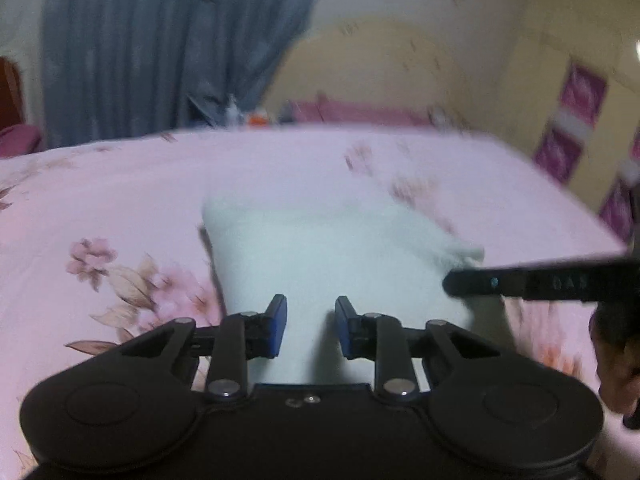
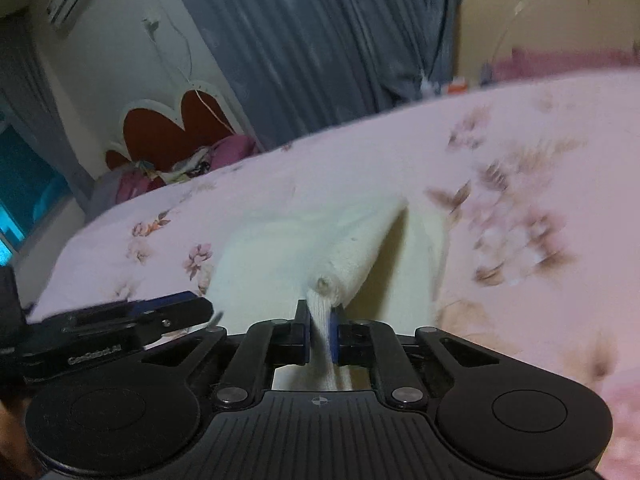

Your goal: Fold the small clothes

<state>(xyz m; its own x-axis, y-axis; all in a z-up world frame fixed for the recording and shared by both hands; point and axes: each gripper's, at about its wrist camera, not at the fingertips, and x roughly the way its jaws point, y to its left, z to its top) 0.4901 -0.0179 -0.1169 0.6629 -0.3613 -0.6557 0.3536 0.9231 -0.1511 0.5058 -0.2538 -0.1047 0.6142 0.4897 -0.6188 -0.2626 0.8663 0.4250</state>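
Two blue-padded fingers (image 2: 307,330) of the right gripper (image 2: 319,330) are seen clamped on a pinched fold of the cream garment (image 2: 280,248), cloth pressed betw. the pads. Fingers (image 1: 278,326) of the left gripper (image 1: 310,326) are seen apart over the same garment (image 1: 320,248), cloth lying in the gap w/o being pressed; not gripping.

Only the right wrist view shows the raised fold & the dark hollow under it; the left view shows the garment flat, w/ the right gripper's finger (image 1: 520,282) coming in at its right edge. The garment is spread on the pink floral bed (image 1: 120,200). Bare sheet is left on all sides; far bed edge is backed by a grey curtain (image 1: 160,40).
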